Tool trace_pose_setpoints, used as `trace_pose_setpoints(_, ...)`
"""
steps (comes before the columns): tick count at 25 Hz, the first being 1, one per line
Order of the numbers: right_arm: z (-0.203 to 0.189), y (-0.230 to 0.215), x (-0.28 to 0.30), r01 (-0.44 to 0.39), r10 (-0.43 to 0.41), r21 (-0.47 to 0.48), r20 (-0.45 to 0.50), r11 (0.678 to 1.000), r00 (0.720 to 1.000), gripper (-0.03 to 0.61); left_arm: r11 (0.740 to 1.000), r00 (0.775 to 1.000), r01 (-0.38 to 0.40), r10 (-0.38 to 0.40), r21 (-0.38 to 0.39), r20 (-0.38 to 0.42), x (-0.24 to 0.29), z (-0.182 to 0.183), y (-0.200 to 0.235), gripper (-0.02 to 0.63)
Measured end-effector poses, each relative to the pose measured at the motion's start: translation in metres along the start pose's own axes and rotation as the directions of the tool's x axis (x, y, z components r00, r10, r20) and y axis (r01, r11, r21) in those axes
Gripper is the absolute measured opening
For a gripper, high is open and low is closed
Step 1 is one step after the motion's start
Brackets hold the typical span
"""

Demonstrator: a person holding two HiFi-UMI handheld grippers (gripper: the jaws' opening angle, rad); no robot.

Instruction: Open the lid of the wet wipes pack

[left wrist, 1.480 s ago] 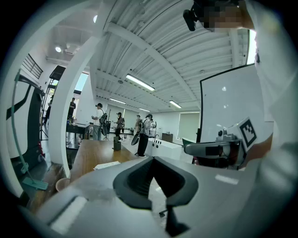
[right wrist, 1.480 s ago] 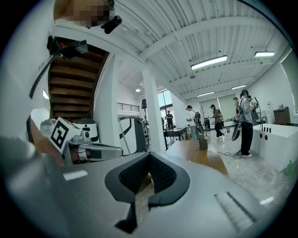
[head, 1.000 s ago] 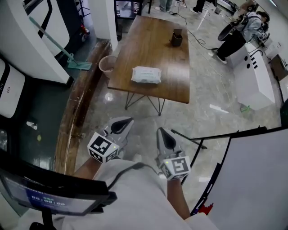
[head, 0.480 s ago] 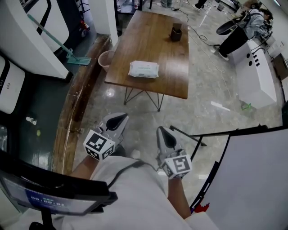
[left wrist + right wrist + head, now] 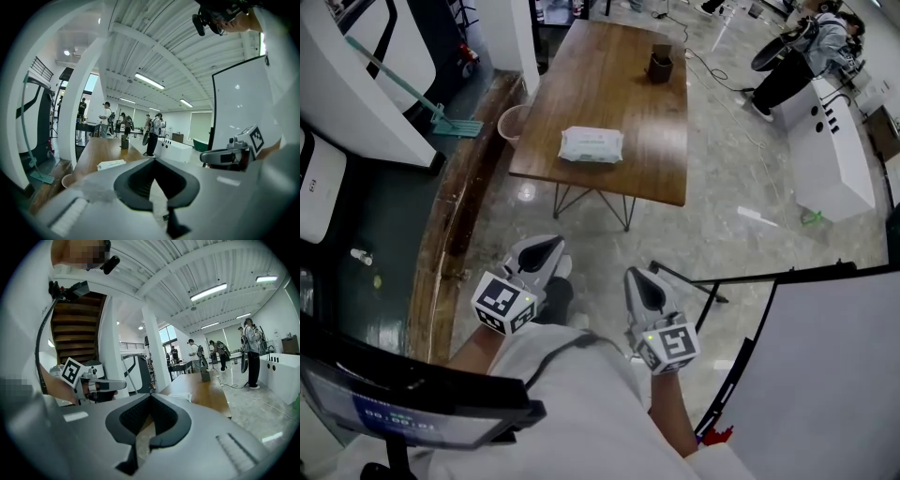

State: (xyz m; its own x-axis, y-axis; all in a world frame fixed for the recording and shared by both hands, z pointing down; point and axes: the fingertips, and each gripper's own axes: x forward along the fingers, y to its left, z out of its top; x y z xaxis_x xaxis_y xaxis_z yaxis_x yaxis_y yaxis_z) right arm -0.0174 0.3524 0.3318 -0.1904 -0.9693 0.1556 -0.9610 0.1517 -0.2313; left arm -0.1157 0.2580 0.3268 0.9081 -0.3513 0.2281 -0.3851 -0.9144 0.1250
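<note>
The wet wipes pack (image 5: pixel 591 144) is a white and pale green packet lying flat near the front edge of the wooden table (image 5: pixel 619 75). Its lid looks closed. Both grippers hang over the floor well short of the table, close to the person's body. My left gripper (image 5: pixel 546 248) is shut and holds nothing. My right gripper (image 5: pixel 639 278) is shut and empty too. In the left gripper view the pack (image 5: pixel 111 164) lies far ahead beyond my left gripper (image 5: pixel 152 161). The right gripper view shows the pack (image 5: pixel 183 396) past my right gripper (image 5: pixel 151 399).
A dark cup (image 5: pixel 660 66) stands at the table's far end. A pink bin (image 5: pixel 514 122) and a mop (image 5: pixel 450 127) sit left of the table. A white counter (image 5: pixel 830 141) with people beside it lies at the right. A whiteboard (image 5: pixel 834 375) stands close at my right.
The table and the pack have drifted up and to the left in the head view. Both grippers stay shut and have shifted slightly with the person.
</note>
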Motion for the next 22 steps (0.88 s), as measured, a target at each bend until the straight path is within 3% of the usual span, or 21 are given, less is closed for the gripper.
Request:
trace_pose_setpoints(10,0.010,-0.035,0.056,0.053,-0.054,-0.028,-0.030,0.998,0.998,0.009,0.997,0.997,0.071,-0.071,-0.006,-0.007,0.059,0.009,0.048,0.005)
trace_pose_setpoints(15,0.030,-0.049,0.104,0.038,-0.039,-0.024,-0.027,0.999,0.999,0.009,0.995,0.996,0.093,-0.093,0.029,-0.009,0.096,0.027,0.090,0.005)
trace_pose_setpoints(22,0.050,-0.069,0.159,0.039,-0.039,-0.010,-0.033,0.999,0.999,0.009,0.994,0.994,0.110,-0.110,0.000,-0.023,0.133,0.042,0.143,0.005)
